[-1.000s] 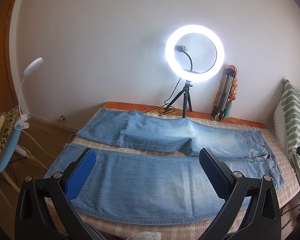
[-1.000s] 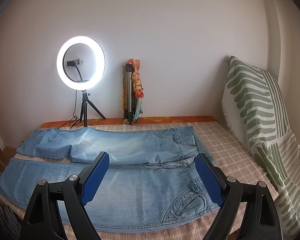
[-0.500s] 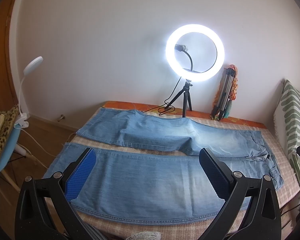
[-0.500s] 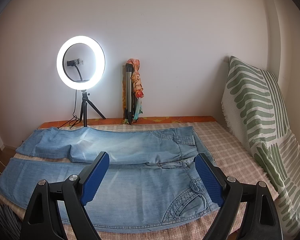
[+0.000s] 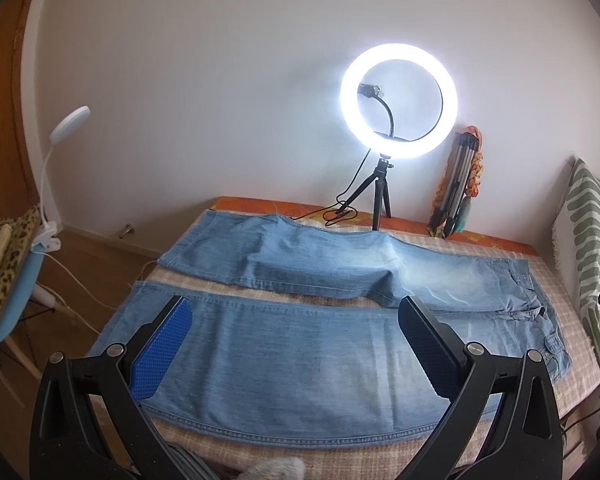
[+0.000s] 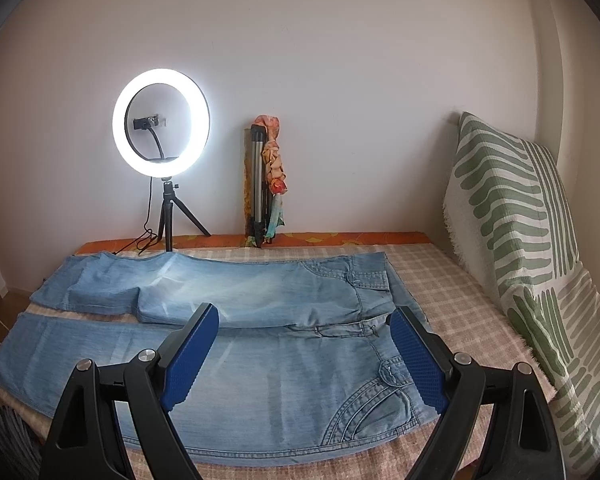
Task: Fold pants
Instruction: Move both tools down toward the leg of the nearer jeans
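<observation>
Checked bedding [image 6: 452, 280] covers the bed on which everything lies, a plain white wall behind it.

Left claw [image 5: 296, 344] hangs above the near trouser leg, jaws spread wide, nothing between the blue pads [image 5: 164, 348]. Right claw [image 6: 304, 356] is likewise wide apart and empty, poised over the seat and hip end of the garment. Neither touches cloth.

Under them the pants [image 6: 260, 384], pale blue jeans, lie flat and full length across the bed, waist to the right, hems to the left. Both legs are spread side by side with a narrow strip of bedding showing between them toward the hems. The far leg [image 5: 340, 268] has a lengthwise lap or crease along part of it. No fold looks made yet, so the whole job remains: probably bring one leg over the other, then fold along the length.

Near side, the denim edge runs close to the mattress edge, leaving little margin. Left, the hems reach nearly to the end of the bed, beyond which stand a blue chair [image 5: 8, 300] and a clip lamp [image 5: 56, 168]. Right, a green-patterned cushion [image 6: 520, 248] stands near the waistband. Behind the far leg, a ring light [image 6: 162, 128] on its small tripod and a folded tripod [image 6: 260, 184] lean near the wall; a lifted leg swung too far could catch them.
</observation>
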The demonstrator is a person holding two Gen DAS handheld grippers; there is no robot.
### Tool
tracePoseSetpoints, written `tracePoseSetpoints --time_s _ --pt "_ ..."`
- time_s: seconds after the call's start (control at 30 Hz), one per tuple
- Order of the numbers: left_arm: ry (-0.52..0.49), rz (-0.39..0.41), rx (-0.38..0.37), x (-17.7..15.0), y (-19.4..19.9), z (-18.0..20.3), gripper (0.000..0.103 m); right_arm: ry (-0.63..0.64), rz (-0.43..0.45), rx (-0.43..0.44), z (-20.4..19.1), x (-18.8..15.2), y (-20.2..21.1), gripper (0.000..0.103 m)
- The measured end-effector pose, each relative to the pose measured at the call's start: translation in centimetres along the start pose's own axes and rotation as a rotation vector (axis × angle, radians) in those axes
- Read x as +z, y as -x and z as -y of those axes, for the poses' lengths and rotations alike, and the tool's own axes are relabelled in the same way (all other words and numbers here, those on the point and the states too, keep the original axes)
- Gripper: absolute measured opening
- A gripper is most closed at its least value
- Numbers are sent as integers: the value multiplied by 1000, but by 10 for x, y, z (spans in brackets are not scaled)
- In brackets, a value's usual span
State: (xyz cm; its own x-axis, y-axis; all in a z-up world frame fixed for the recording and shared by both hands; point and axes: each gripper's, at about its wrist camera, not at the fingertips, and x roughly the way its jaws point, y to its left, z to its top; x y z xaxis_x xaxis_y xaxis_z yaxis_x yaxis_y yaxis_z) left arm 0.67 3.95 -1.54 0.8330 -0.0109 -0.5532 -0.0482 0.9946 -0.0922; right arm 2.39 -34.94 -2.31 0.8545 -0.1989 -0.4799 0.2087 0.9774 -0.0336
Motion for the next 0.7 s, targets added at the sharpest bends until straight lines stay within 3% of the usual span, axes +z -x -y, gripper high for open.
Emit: tracePoseSetpoints --time_s 0.13,0.43,0.7 --pt "36 -29 -57 5 -6 -14 103 -2 14 43 1 8 -2 89" --pt "-46 -1 33 30 -29 -40 102 95 19 145 -16 41 -33 85" --pt "-63 -28 41 56 -77 -52 99 137 -41 252 -42 65 -96 85"
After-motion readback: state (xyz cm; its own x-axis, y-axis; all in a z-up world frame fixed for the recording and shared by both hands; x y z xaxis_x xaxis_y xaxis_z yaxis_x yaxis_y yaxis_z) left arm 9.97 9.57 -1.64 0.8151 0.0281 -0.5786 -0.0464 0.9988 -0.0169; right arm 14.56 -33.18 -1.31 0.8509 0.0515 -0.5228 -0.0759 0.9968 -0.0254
